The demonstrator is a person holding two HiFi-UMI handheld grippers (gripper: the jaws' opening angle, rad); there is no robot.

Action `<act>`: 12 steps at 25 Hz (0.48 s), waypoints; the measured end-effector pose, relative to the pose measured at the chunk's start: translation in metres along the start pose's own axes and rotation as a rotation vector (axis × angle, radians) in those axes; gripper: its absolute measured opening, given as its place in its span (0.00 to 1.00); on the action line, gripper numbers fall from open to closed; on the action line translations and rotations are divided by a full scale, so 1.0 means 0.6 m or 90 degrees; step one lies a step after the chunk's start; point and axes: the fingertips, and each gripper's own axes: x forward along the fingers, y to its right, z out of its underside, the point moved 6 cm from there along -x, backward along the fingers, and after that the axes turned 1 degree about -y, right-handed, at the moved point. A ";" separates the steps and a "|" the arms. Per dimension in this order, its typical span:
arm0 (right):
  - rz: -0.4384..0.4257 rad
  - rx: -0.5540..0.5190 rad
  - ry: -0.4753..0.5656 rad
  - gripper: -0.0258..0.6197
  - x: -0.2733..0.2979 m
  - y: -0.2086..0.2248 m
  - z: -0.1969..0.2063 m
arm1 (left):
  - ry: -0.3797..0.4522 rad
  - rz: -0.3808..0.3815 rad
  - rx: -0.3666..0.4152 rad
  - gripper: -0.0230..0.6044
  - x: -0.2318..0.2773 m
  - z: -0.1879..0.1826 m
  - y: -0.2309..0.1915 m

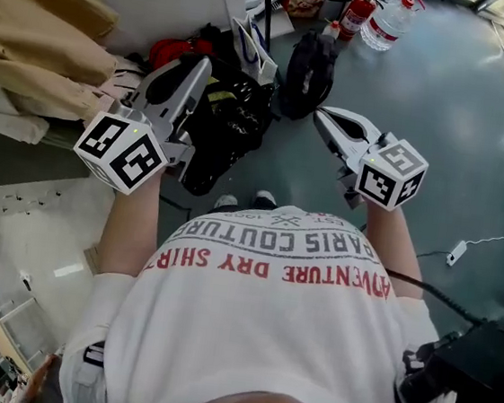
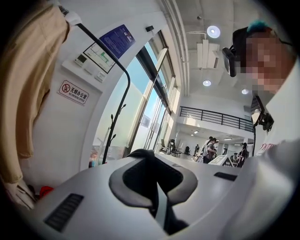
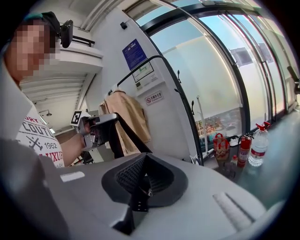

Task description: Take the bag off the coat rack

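- Two claws are in view. The left claw [image 1: 198, 68] is nearly closed and pinches black fabric of the bag [image 1: 218, 138].
- One black bag hangs under the left claw, above the floor and just beside the one beige coat [image 1: 37, 27].
- The right claw [image 1: 320, 115] has its jaws together. One black strap [image 3: 133, 136] runs from the left claw to its tip; I cannot tell if it is pinched there.
- One second black bag [image 1: 308, 67] is near the right claw.
- One black coat rack [image 3: 174, 89] stands at the wall.
- One fire extinguisher [image 1: 356, 14] and one water bottle [image 1: 387, 24] stand on the floor.
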 end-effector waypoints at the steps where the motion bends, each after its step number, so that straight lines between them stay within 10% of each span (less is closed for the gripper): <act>1: -0.003 -0.004 -0.002 0.04 -0.005 -0.013 0.008 | -0.006 0.003 0.003 0.07 -0.018 0.009 0.015; 12: 0.034 -0.031 0.043 0.04 -0.067 -0.263 0.139 | -0.034 0.075 0.000 0.07 -0.285 0.140 0.126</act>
